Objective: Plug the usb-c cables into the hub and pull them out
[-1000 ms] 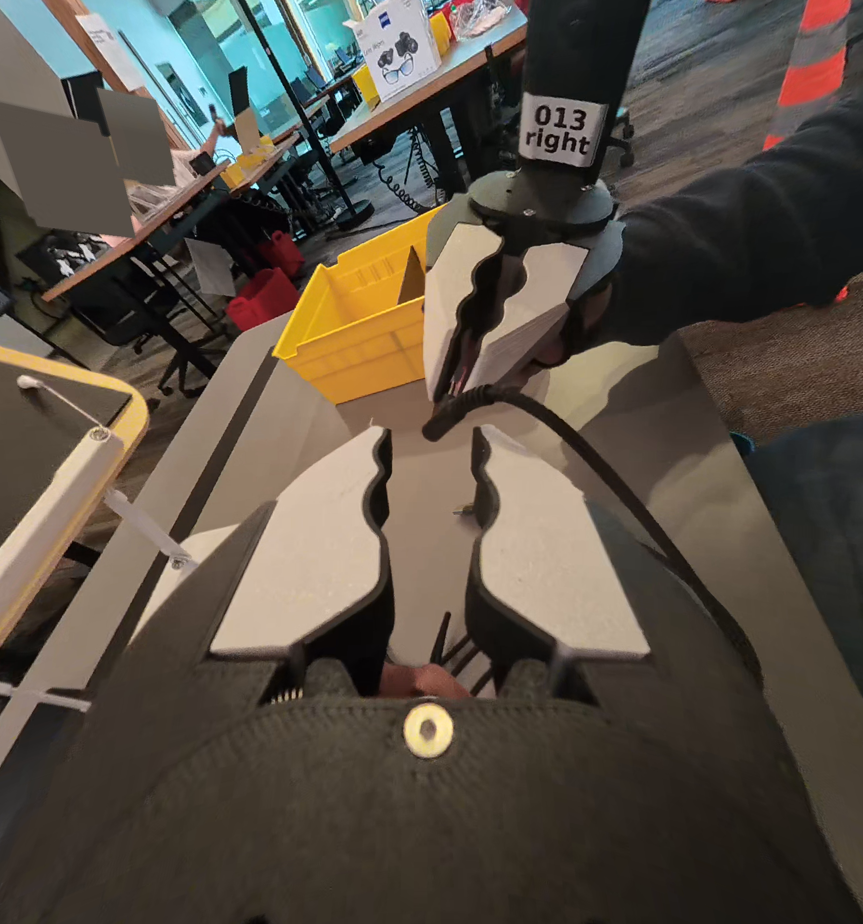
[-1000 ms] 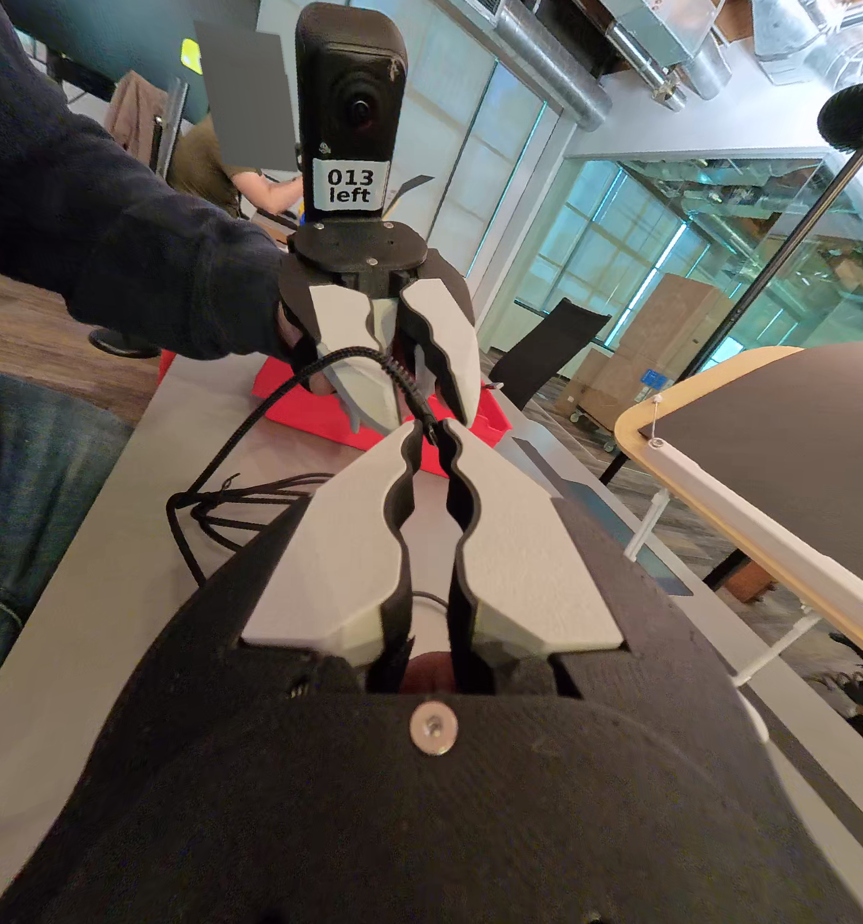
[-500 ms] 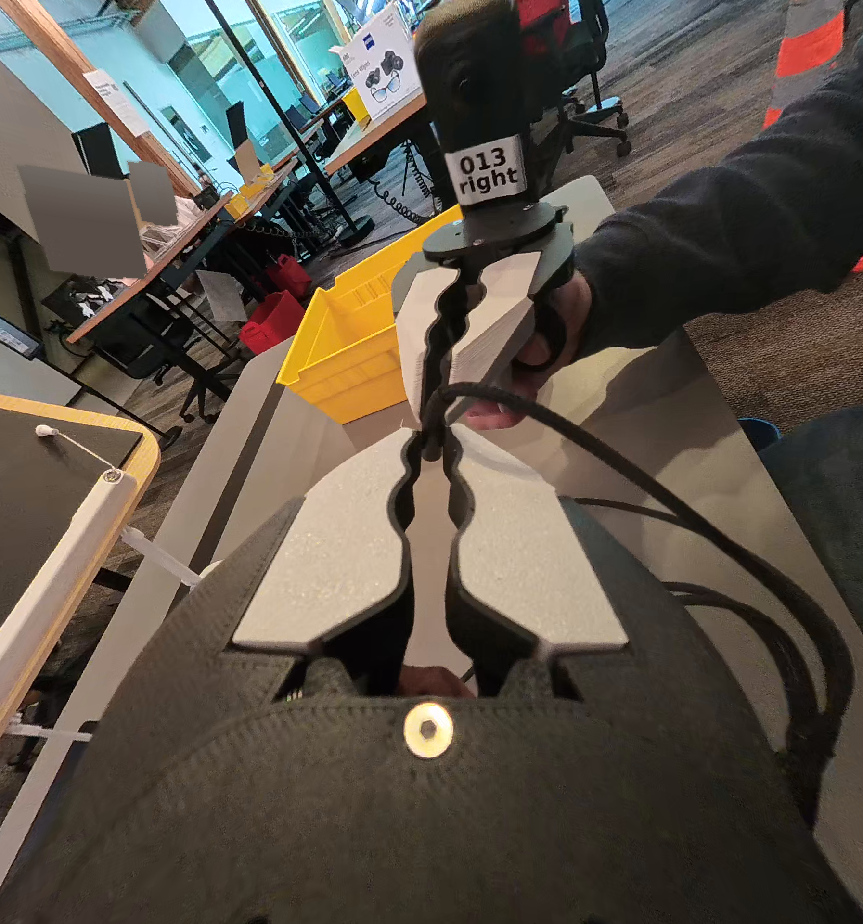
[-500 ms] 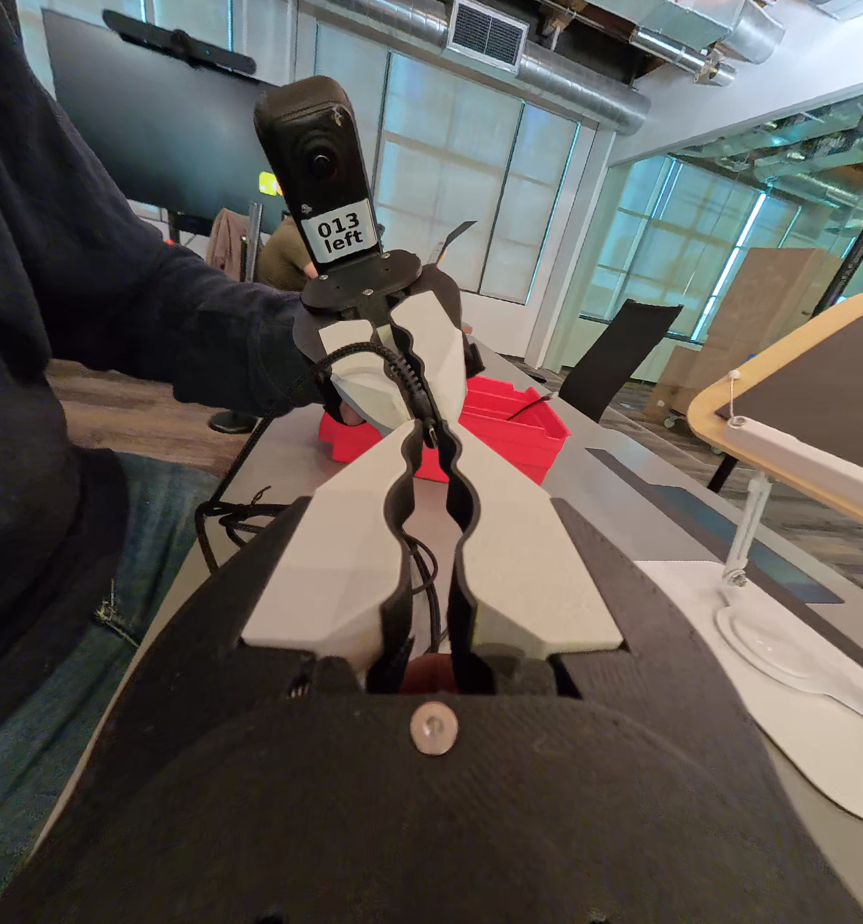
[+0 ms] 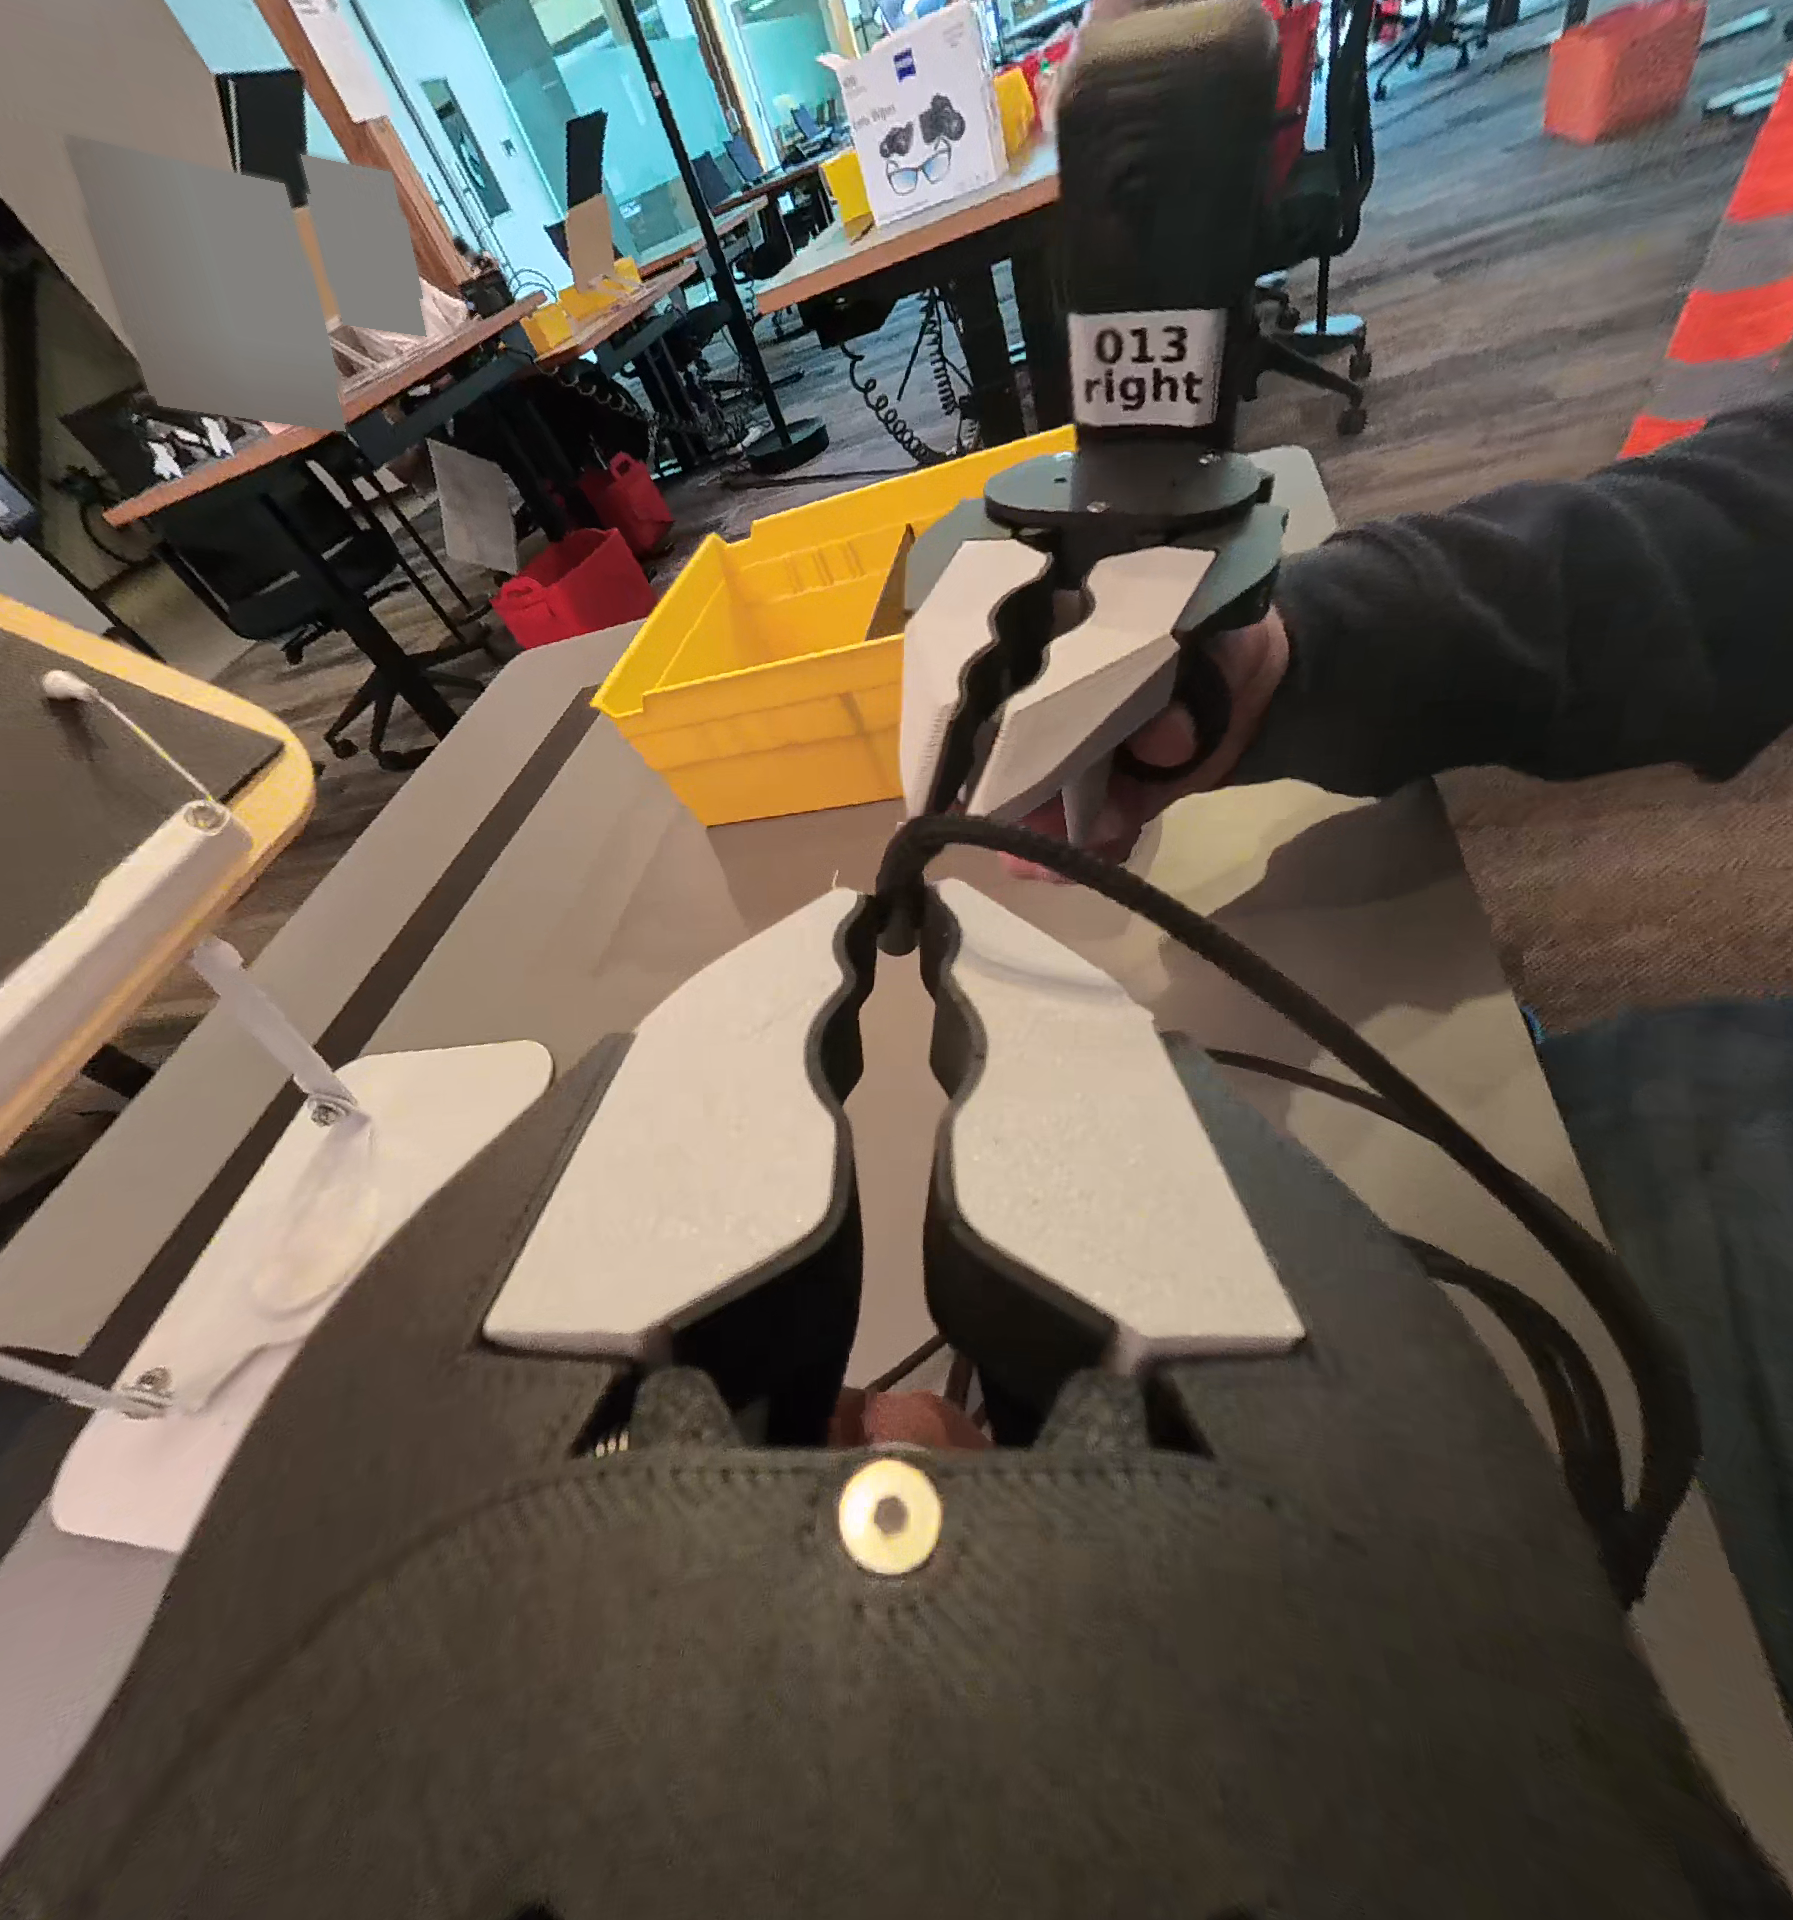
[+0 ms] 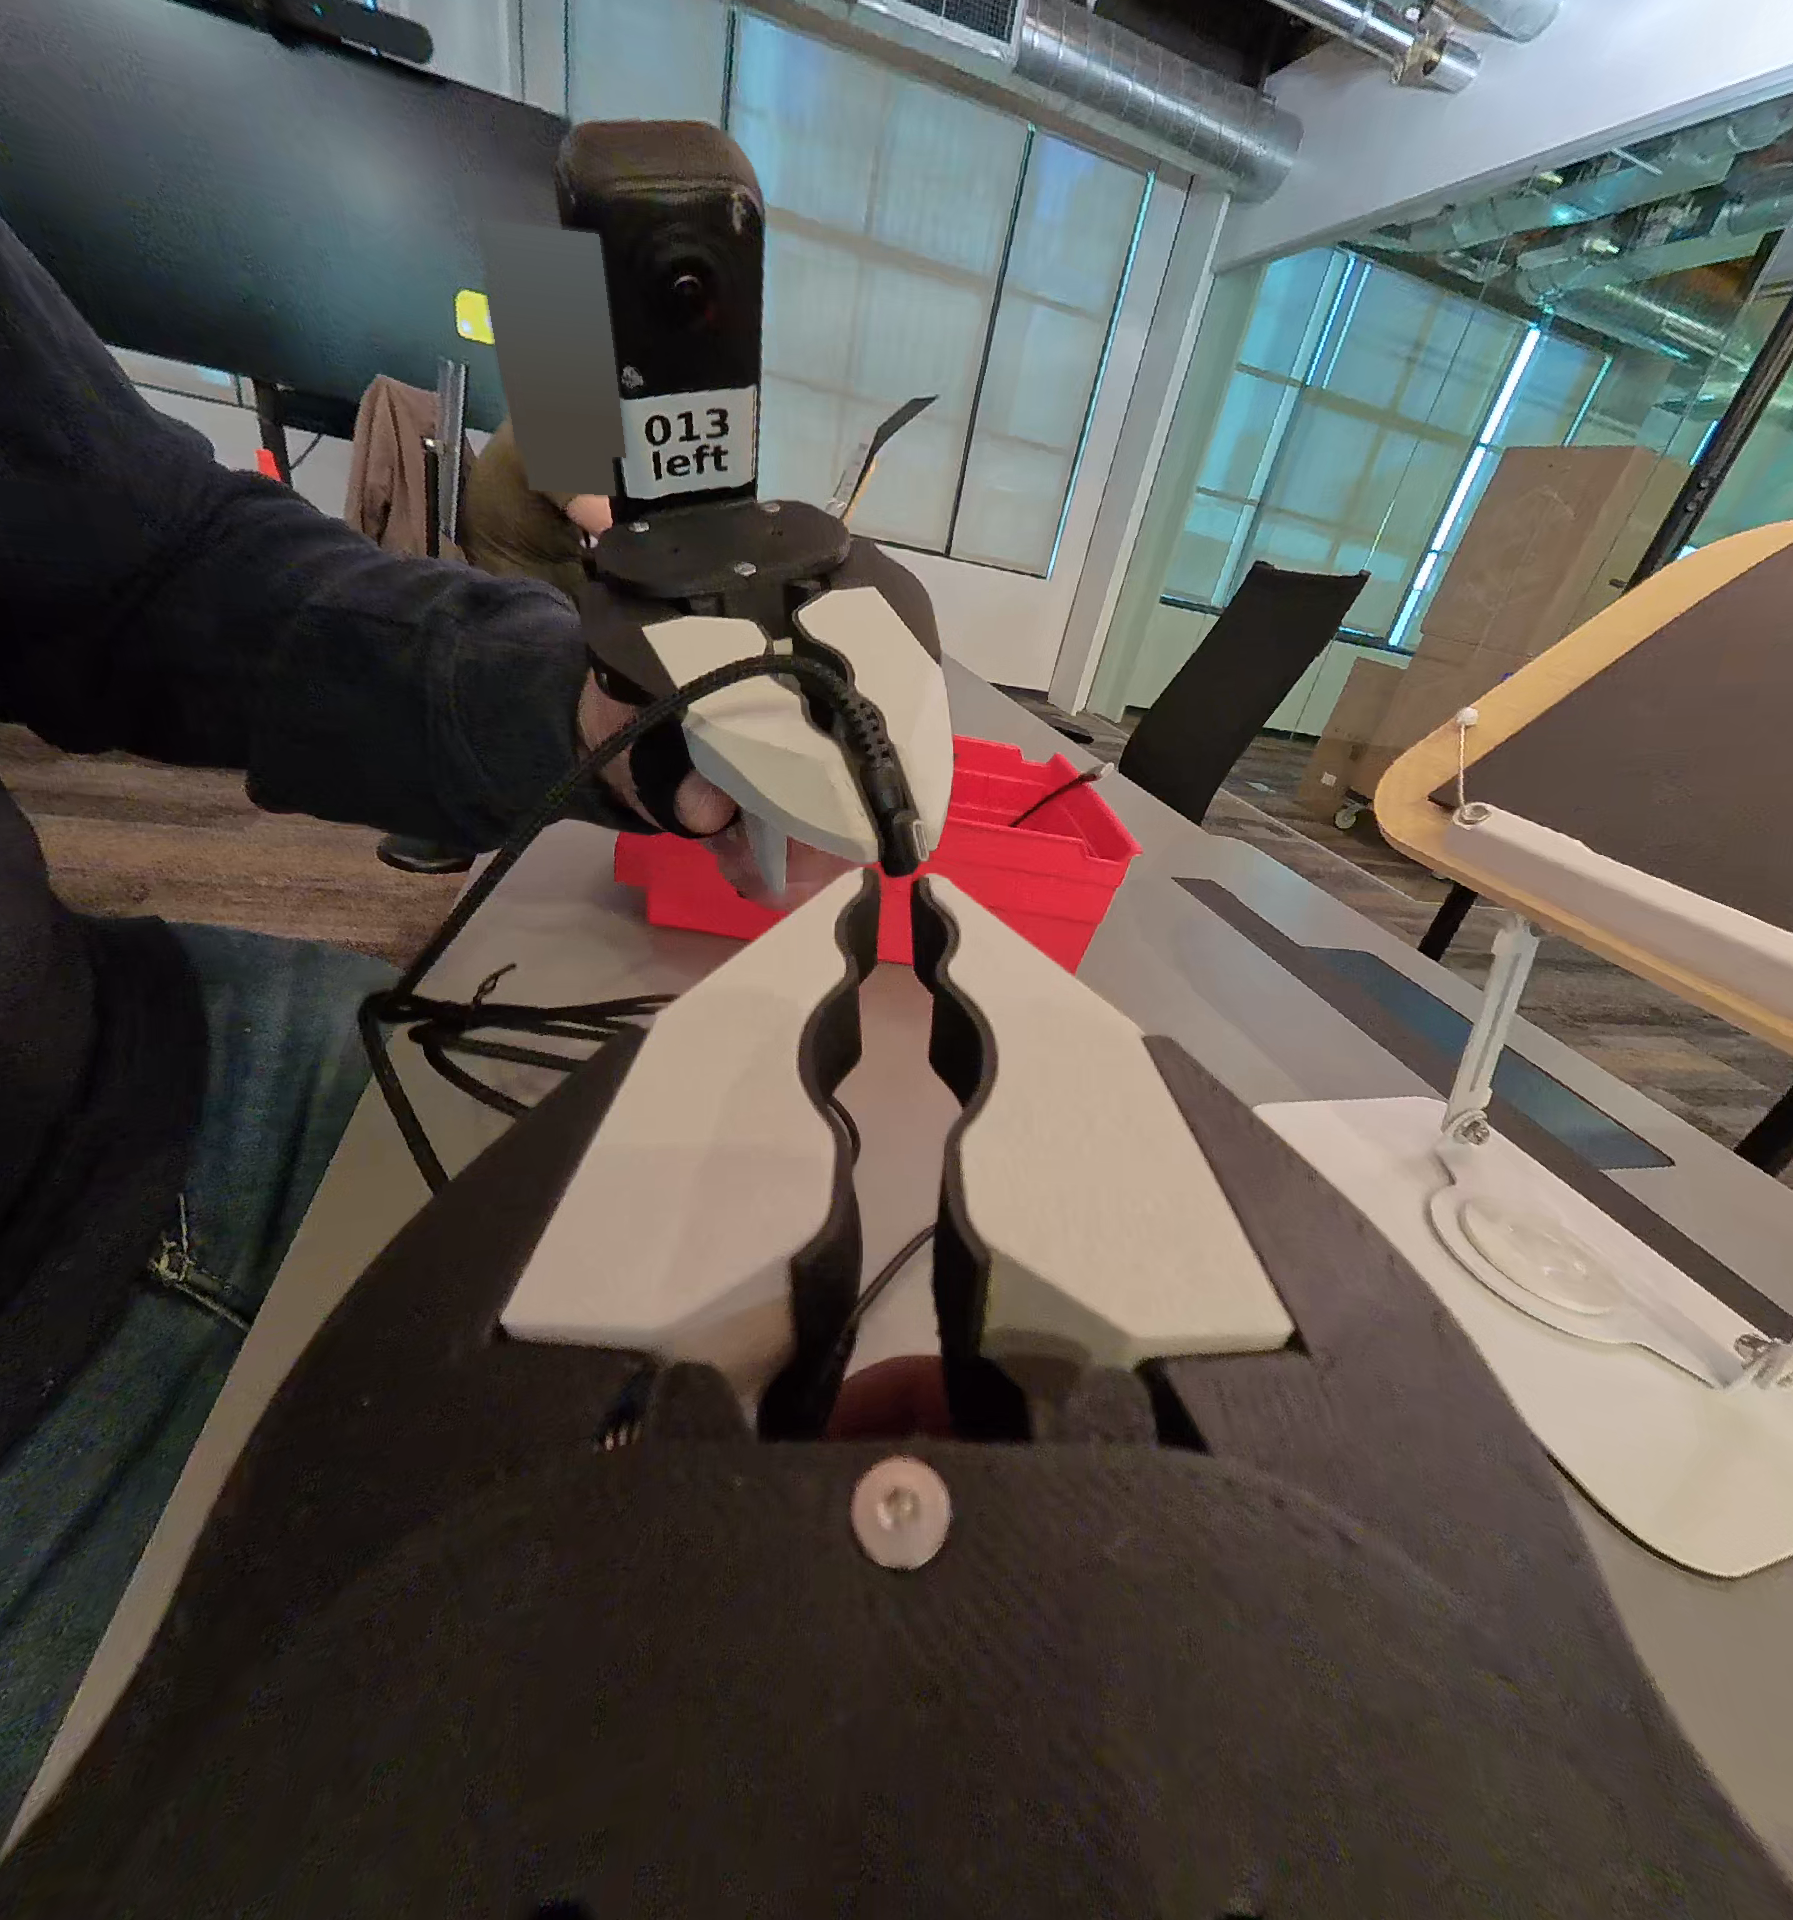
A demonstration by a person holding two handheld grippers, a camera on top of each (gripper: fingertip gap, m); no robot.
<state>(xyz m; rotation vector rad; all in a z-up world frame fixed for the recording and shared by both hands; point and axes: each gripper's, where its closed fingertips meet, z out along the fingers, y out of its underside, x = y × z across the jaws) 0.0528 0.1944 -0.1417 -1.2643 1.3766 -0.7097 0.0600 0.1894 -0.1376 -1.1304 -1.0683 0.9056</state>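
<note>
Legible markings; wording not reproduced.

1. White rectangular label with black printed characters (image 5: 1141, 366): fixed to the black camera post directly above the right gripper (image 5: 949, 800).
2. Matching white label with black characters (image 6: 689, 447): on the black camera post directly above the left gripper (image 6: 871, 842).
3. White cardboard box with a blue brand mark and product pictures (image 5: 918, 109): on a wooden desk far behind the right gripper.
4. Small yellow sticker (image 6: 473, 315): on the dark wall screen behind the left gripper; too small to read.
</note>
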